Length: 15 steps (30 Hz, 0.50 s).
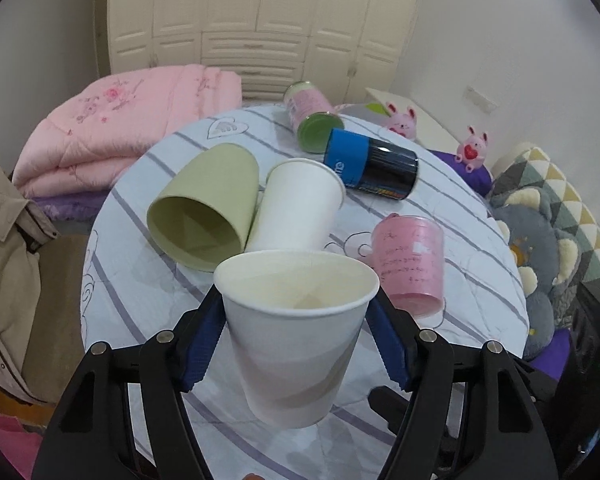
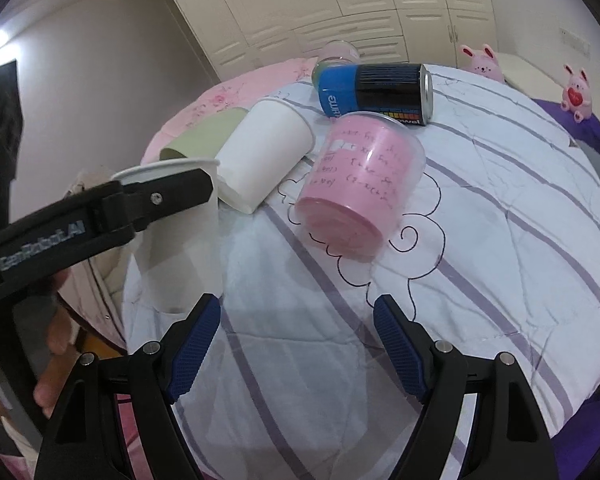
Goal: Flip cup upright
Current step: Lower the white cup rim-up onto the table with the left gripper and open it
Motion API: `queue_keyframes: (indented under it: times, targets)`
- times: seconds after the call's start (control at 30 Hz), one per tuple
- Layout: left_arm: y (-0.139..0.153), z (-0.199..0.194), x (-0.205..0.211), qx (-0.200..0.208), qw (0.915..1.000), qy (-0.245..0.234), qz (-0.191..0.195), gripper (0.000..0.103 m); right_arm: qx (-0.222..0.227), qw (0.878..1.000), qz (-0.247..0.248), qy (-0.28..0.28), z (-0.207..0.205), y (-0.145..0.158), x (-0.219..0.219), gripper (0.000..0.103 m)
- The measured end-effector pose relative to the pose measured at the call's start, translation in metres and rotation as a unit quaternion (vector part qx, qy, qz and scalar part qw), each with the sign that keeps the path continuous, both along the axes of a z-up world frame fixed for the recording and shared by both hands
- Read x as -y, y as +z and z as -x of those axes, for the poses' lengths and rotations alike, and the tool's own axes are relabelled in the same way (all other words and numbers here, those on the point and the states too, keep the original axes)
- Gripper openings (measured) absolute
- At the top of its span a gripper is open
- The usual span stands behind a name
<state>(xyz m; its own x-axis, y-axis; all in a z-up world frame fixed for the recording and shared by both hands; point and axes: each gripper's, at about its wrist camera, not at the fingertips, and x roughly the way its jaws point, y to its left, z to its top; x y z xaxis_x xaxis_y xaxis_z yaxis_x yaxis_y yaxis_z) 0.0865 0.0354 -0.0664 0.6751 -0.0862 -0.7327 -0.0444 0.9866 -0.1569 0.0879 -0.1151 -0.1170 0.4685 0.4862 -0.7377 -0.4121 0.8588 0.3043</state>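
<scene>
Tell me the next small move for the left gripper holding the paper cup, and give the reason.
Probably lower it straight down and then open. The left gripper clamps the white paper cup mouth-up, and its base appears to hang just above the striped quilt. The patch below looks free of the other cups, while the right gripper is open and holds nothing.

**Bedroom with cream wardrobe and round quilt-covered table**

Cream panelled wardrobe (image 1: 260,24) across the back wall, drawers in its middle section. Plain pale walls (image 1: 500,32) on either side. Folded pink floral quilt (image 1: 112,132) stacked at left, beside the round table (image 1: 480,248) under a white, grey-striped cover. Two pink plush rabbits (image 1: 474,148) on purple bedding at right. Grey flower-shaped cushion (image 1: 540,256) near the table's right edge. Soft, even indoor light.
</scene>
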Motion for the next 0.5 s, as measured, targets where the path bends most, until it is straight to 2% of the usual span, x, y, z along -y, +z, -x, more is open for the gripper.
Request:
queue_keyframes:
  times: [0.23,0.5]
  targets:
    - [0.006,0.011,0.007,0.029,0.9993,-0.023,0.001,0.070,0.019,0.999,0.028,-0.015,0.002,0.003,-0.002,0.080]
    - [-0.001,0.011,0.013,0.017,0.9992,-0.028,-0.021,0.071,0.025,0.998,0.043,-0.031,0.004,0.004,0.001,0.080]
